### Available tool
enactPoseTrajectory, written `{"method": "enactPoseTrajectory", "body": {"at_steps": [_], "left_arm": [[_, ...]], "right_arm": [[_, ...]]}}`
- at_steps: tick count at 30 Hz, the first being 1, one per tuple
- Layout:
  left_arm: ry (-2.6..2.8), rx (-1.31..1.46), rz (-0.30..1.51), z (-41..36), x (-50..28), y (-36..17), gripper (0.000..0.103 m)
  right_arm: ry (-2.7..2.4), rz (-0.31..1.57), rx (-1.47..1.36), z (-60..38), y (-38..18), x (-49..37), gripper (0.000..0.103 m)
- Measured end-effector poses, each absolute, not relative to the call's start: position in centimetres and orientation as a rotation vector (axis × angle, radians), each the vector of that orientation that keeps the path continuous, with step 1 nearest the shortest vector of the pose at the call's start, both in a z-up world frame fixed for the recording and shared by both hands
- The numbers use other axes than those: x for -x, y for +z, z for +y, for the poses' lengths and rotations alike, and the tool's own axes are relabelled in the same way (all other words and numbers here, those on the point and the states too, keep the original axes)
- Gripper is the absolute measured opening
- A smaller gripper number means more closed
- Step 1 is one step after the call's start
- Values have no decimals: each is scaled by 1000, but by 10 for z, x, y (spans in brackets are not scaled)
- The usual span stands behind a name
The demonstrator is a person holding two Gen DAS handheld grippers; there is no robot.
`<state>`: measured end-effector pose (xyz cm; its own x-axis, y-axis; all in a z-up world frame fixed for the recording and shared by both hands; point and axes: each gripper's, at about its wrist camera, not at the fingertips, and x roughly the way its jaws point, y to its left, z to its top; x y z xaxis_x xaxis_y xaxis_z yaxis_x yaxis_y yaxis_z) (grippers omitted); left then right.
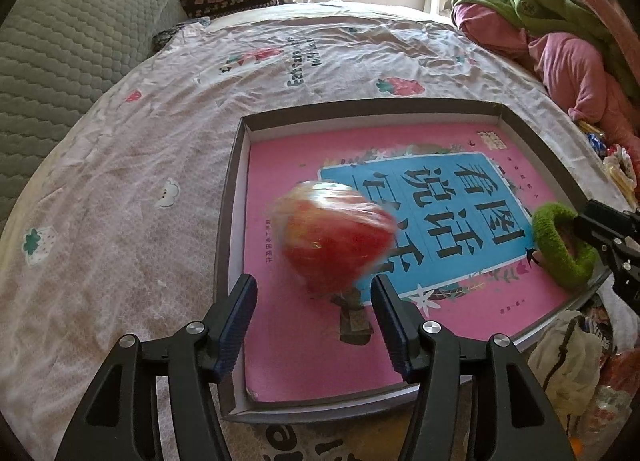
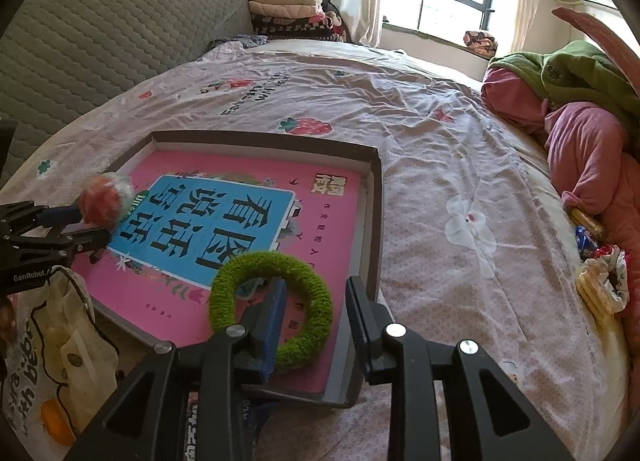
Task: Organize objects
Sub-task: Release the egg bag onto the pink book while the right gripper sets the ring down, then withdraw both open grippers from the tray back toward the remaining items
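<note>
A shallow grey tray (image 1: 360, 107) (image 2: 260, 137) lies on the bed with a pink and blue book (image 1: 288, 341) (image 2: 332, 197) flat inside it. A red apple in clear wrap (image 1: 336, 237) (image 2: 106, 199), blurred, sits on the book just ahead of my left gripper (image 1: 314, 285) (image 2: 68, 229). Its jaws stand apart and the pads do not press the apple. A fuzzy green ring (image 2: 304, 301) (image 1: 560, 245) rests on the book's near corner. My right gripper (image 2: 317, 287) (image 1: 600, 237) is open, one finger (image 2: 272, 325) through the ring's hole, the other outside and clear of it.
The tray lies on a pink printed bedsheet (image 1: 120, 221). A grey quilted headboard (image 2: 100, 41) rises at the left. Pink and green clothes (image 2: 580, 121) are heaped at the right, with snack packets (image 2: 600, 281) below them. A printed plastic bag (image 2: 60, 341) lies at the near edge.
</note>
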<state>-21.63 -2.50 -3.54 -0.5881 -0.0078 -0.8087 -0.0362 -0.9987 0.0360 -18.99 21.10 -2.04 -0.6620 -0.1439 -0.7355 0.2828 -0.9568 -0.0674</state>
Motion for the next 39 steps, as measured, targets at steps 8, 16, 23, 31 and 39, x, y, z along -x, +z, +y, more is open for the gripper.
{"method": "enactPoseTrajectory", "body": {"at_steps": [8,16,23,31,39], "left_arm": [[2795,1406,61,-27,214,-29,61],[2798,1386,6,-29,209,-18,67],[2822,1345,-12,-28,200,-5,68],[2878,1274,-40,-34,189,10,75],[2922,1204,-88,-42,179,23,75]], "right_arm": [[-2655,254,-1140,209,-18,188,31],[-2658,245,-1128,211,-15,187,39],[-2653,252,-1109,208,-11,183,39],[-2665,243,-1048,206,3,175,53],[-2676,232,-989,204,13,167,56]]}}
